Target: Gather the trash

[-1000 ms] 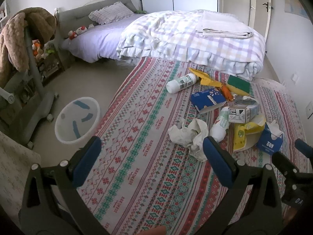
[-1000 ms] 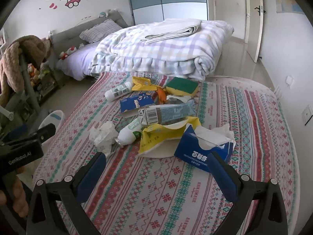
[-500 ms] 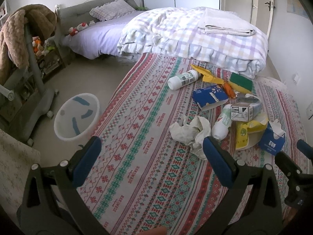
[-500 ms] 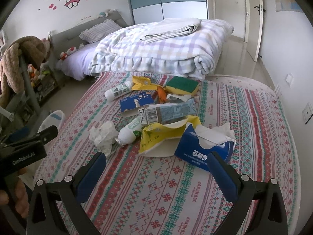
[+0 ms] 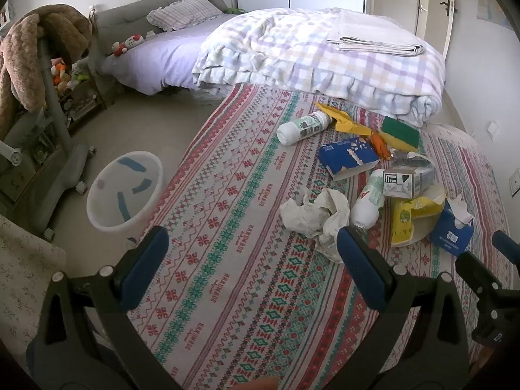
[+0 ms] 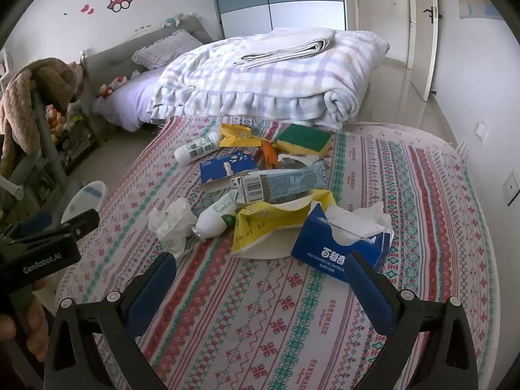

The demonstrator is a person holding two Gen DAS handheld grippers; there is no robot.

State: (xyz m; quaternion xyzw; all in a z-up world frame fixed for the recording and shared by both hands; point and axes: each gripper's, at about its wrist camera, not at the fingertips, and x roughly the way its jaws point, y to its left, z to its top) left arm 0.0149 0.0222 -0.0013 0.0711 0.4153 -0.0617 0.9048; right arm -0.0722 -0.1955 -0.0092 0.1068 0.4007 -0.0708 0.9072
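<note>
Two grippers: your left gripper (image 5: 252, 243) and right gripper (image 6: 260, 268) both hover with jaws wide apart, holding nothing. Trash lies heaped on the patterned woven rug (image 5: 227, 227): crumpled white paper wad (image 5: 315, 213), blue tissue box (image 6: 338, 247), yellow plastic bag (image 6: 260, 221). Your round white plastic bin (image 5: 125, 190) stands on bare floor just beside the rug's left edge.

Trash pile (image 6: 260, 191) heaped on patterned rug (image 6: 406, 227).

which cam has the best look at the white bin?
Left wrist: the white bin shows whole on the bare floor beside the rug, open mouth visible. Right wrist catches only part of it behind the left gripper.
</note>
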